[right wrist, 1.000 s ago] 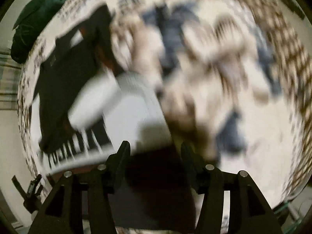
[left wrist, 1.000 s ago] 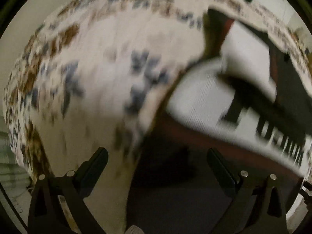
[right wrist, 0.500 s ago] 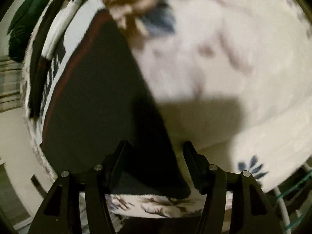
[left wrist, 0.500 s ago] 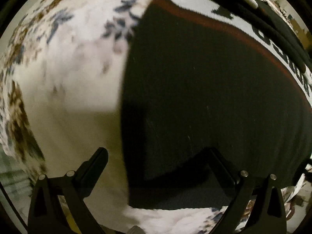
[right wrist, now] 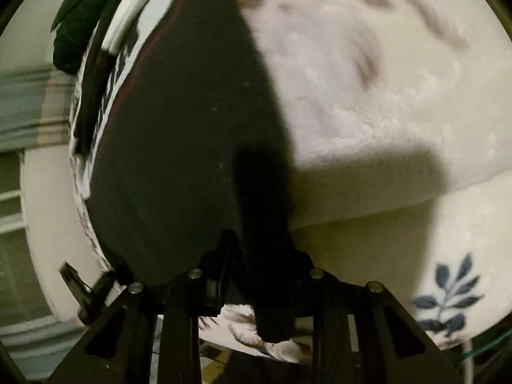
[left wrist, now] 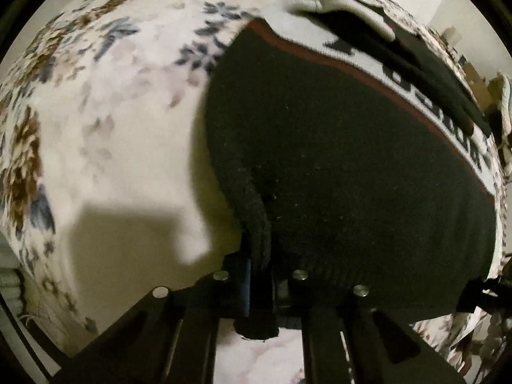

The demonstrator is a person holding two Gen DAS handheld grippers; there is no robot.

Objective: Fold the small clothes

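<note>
The dark knitted sweater (left wrist: pixel 352 160) lay spread flat on a floral bedspread (left wrist: pixel 112 112), cream with blue and brown sprigs, its near hem toward both cameras. The left tool (left wrist: pixel 259 275) was closed on the sweater's near left corner, a rolled tuck of ribbed hem pinched between its pads. In the right wrist view the right tool (right wrist: pixel 265 275) was closing on the opposite hem corner, a dark fold of knit already standing between its jaws and, as far as could be seen, pressed by them.

The garment looked light, soft and limp, so it would probably sag and drape between the two held corners rather than keep any shape. The knit seemed grippy enough not to slide out, though it could stretch under a hard pull. The hem corners appeared the sensible places to hold, since lifting them together would carry the bottom edge up toward the chest band.

The body was a fuzzy dark knit flecked with lint. Across the chest ran a thin rust-red stripe (left wrist: pixel 368 73) and a white band with dark lettering (left wrist: pixel 448 121). A dark sleeve (left wrist: pixel 432 76) lay folded over that band, ending in a pale cuff (left wrist: pixel 352 9). A dark green cloth (right wrist: pixel 80 22) sat beyond the sweater's far edge.
</note>
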